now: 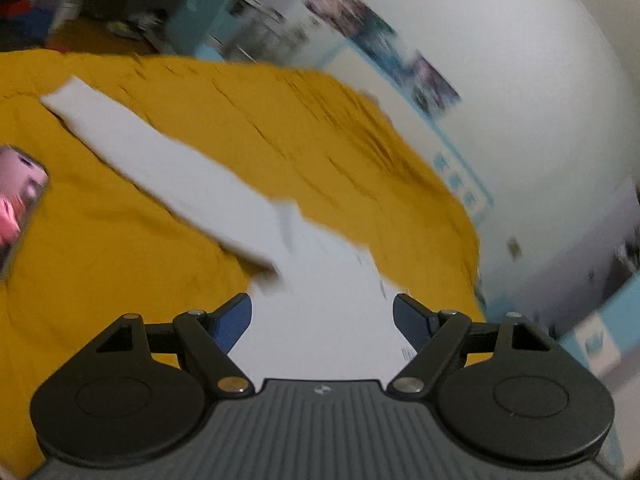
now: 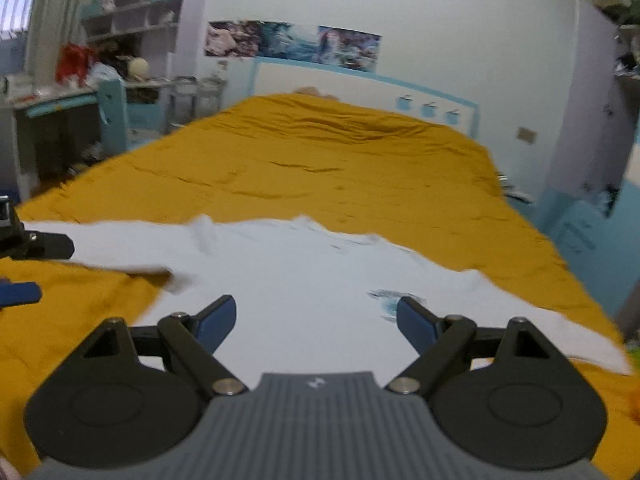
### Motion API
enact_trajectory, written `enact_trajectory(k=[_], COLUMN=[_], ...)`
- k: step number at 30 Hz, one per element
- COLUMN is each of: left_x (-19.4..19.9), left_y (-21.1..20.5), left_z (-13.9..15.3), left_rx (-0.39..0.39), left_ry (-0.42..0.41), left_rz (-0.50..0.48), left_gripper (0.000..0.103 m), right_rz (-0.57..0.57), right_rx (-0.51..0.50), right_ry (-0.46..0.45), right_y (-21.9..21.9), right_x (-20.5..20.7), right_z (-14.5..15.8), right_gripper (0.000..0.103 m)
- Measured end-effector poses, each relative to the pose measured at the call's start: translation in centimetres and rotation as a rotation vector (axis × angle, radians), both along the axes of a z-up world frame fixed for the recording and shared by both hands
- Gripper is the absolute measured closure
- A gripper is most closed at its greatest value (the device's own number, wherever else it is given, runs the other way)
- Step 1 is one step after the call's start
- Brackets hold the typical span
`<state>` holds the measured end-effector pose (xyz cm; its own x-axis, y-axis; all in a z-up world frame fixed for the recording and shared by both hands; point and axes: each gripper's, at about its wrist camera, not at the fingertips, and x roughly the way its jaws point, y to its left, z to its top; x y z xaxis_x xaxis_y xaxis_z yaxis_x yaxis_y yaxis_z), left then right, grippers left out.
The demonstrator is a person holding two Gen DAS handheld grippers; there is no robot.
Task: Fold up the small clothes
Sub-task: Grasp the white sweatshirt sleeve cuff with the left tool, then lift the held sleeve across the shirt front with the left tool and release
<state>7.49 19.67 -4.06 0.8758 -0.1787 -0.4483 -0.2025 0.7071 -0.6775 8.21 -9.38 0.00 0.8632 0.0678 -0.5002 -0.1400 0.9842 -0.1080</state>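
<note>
A white long-sleeved shirt point(image 2: 304, 280) lies spread flat on the mustard-yellow bed cover point(image 2: 320, 160), sleeves out to both sides. It has a small blue print point(image 2: 390, 300) near the right. My right gripper point(image 2: 316, 316) is open and empty, just above the shirt's body. My left gripper point(image 1: 322, 316) is open and empty over the shirt's body point(image 1: 328, 320), with one long sleeve point(image 1: 160, 160) stretching away to the upper left. The left gripper's fingers point(image 2: 24, 292) show at the left edge of the right wrist view, beside the sleeve end.
A white and blue headboard point(image 2: 360, 92) and wall posters point(image 2: 292, 44) stand beyond the bed. A cluttered desk and shelves point(image 2: 100, 92) are at the left, a wardrobe point(image 2: 592, 120) at the right. A pink object point(image 1: 20, 200) sits at the left edge of the left wrist view.
</note>
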Motion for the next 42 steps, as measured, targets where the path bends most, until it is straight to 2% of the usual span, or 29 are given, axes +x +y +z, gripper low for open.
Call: enact_trajectory(k=[3,5,7,10,14,15,17,20,22,26,29,31,33,35,39,42], left_x=[1.6,2.3,3.0,4.1,5.9,6.3,7.0,8.3,8.1,8.4,9.2,10.0,10.4,10.3,10.0,10.3], left_y=[4.7,8.0,11.2,15.6,19.8,20.6,21.7,22.7,22.9,23.1,23.7,24.2,24.4,24.6,24.5,23.9], left_z=[-0.6,-0.6,-1.0,-2.4,-4.6,-5.0,-6.0,-8.1,-9.2,-10.2,-10.9,-11.3,-11.2,-11.3,-10.4,-8.4], left_rx=[-0.053,-0.023,-0.01,-0.105,-0.144,-0.139,-0.149,-0.242,-0.29,-0.267,-0.271,-0.271,-0.285,-0.313,-0.323,-0.304], left_ry=[-0.01,-0.033,-0.005,0.025,0.049,0.033,0.033,0.086,0.129,0.158,0.185,0.188,0.194,0.187,0.143,0.048], left_rz=[0.116,0.191,0.304,0.407,0.53,0.539,0.55,0.552,0.571,0.612,0.652,0.651,0.634,0.625,0.631,0.583], left_gripper=[0.008,0.008,0.008,0.008,0.01,0.012,0.016,0.03,0.032,0.032,0.039,0.05,0.079,0.088,0.092,0.092], right_rz=[0.071,0.114,0.126,0.195,0.242,0.271,0.294,0.317,0.322,0.317,0.323,0.323,0.319,0.31,0.296,0.29], right_rx=[0.059,0.1,0.133,0.202,0.212,0.236,0.259,0.225,0.181,0.163,0.171,0.161,0.152,0.146,0.137,0.131], right_ry=[0.012,0.039,0.035,-0.056,0.01,0.048,0.07,0.09,0.102,0.137,0.157,0.171,0.184,0.191,0.197,0.191], right_y=[1.6,2.8,3.7,5.0,6.9,7.3,7.8,9.2,9.6,10.3,10.4,10.5,10.5,10.3,9.6,8.8], right_x=[2.2,3.9,5.2,6.3,8.6,9.3,10.1,11.2,12.0,12.5,12.6,12.5,12.5,12.4,12.2,11.8], right_z=[-0.4,-1.0,-1.7,-3.4,-5.1,-5.4,-6.1,-7.5,-8.6,-9.6,-10.0,-10.1,-10.4,-10.5,-10.4,-10.0], right_gripper=[0.02,0.02,0.02,0.02,0.02,0.02,0.02,0.02,0.02,0.02,0.02,0.02,0.02,0.02,0.02,0.02])
